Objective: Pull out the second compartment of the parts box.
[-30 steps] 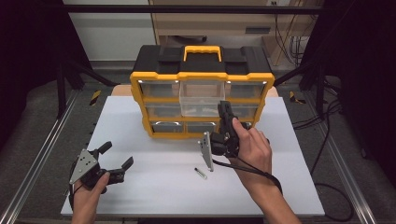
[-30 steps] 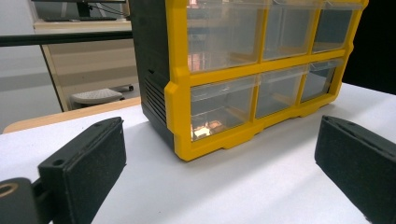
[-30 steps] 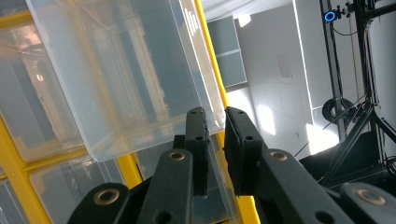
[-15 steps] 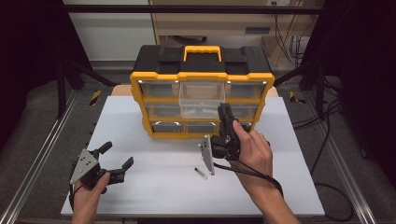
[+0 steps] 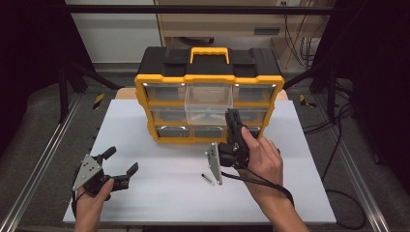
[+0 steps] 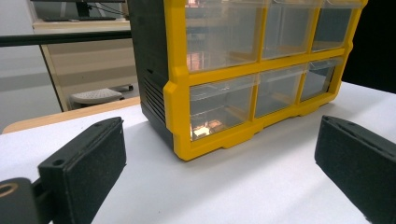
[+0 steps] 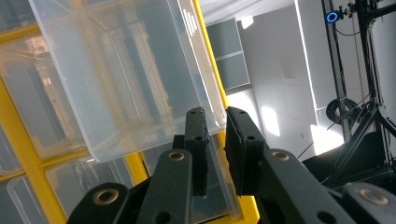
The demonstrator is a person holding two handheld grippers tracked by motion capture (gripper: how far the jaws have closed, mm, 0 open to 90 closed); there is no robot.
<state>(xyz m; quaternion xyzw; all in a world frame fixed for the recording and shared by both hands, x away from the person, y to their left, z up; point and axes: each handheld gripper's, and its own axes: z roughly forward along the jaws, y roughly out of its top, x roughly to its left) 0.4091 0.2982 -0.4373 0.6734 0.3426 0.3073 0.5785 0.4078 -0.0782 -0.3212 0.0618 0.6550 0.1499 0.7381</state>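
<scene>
A yellow and black drawer organizer (image 5: 209,77) stands at the back of the white table (image 5: 145,203). Its clear top middle drawer (image 5: 209,102) is pulled out toward me. My right gripper (image 5: 233,116) points up at the cabinet front, just right of that drawer's lower corner. In the right gripper view its jaws (image 7: 215,122) are nearly closed, with the thin edge of a clear drawer (image 7: 218,172) pinched between the pads. My left gripper (image 5: 121,160) rests low at the near left with its jaws wide apart (image 6: 219,158) and nothing between them, facing the cabinet's left corner (image 6: 180,116).
A small metal pin (image 5: 207,179) lies on the table beside the right hand. Metal rails (image 5: 38,164) run along both sides of the table. The other drawers (image 5: 167,93) are pushed in.
</scene>
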